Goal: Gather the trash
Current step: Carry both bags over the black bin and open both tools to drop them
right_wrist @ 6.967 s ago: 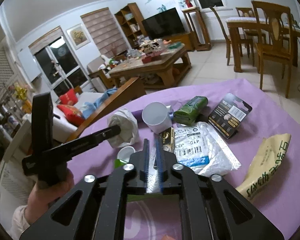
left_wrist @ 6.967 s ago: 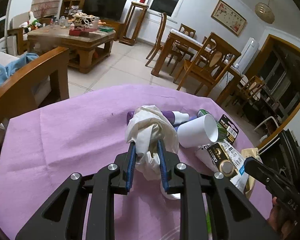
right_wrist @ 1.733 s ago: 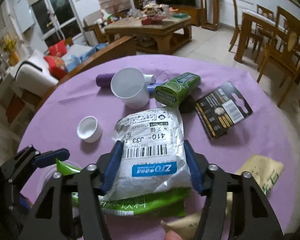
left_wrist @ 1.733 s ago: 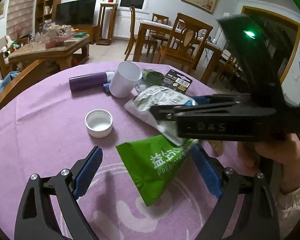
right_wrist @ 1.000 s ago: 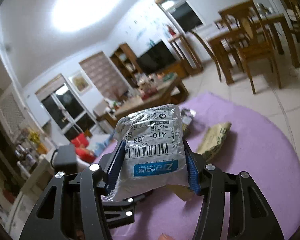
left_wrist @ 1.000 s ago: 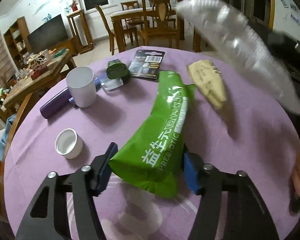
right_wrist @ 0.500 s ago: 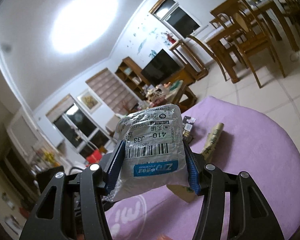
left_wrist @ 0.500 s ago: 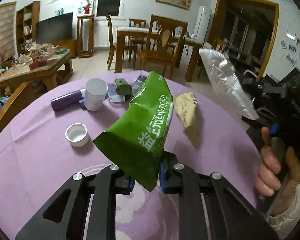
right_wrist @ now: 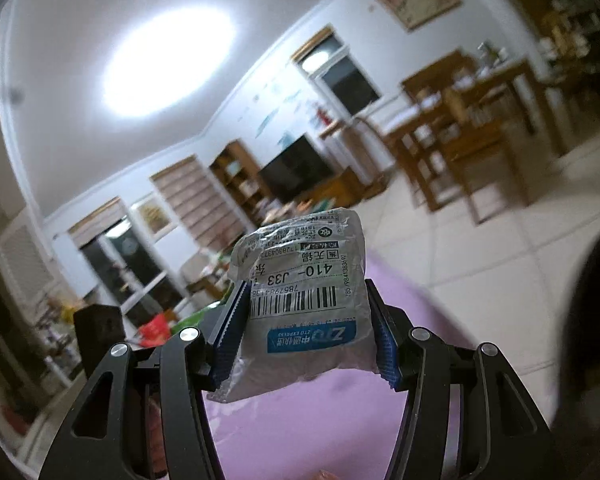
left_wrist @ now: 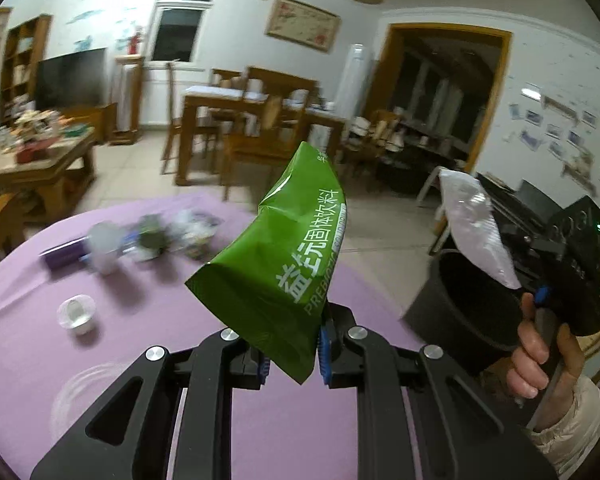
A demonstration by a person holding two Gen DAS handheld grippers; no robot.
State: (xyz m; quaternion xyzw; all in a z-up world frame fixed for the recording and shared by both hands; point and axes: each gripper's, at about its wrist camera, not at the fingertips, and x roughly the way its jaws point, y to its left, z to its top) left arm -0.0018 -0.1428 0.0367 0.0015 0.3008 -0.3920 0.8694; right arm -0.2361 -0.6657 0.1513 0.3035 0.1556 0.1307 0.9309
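Note:
My left gripper [left_wrist: 292, 356] is shut on the lower corner of a green drink-powder pouch [left_wrist: 288, 256], which stands up tilted above the purple table [left_wrist: 60, 380]. My right gripper [right_wrist: 306, 340] is shut on a crumpled silver courier bag [right_wrist: 304, 304] with a barcode label. In the left wrist view the same courier bag [left_wrist: 472, 224] hangs over the rim of a black bin [left_wrist: 468, 312] beside the table's right edge, with a hand [left_wrist: 540, 356] around the gripper's handle. The bin's inside is dark.
Blurred on the far side of the table lie a white cup [left_wrist: 104, 248], a purple bottle [left_wrist: 62, 254], a green can [left_wrist: 152, 240] and other wrappers. A white cap [left_wrist: 76, 312] sits nearer on the left. Wooden chairs and a dining table [left_wrist: 256, 116] stand beyond.
The left gripper's jaws closed on the green pouch and lifted it off the table. The right gripper carried the courier bag up and to the right, over the black bin.

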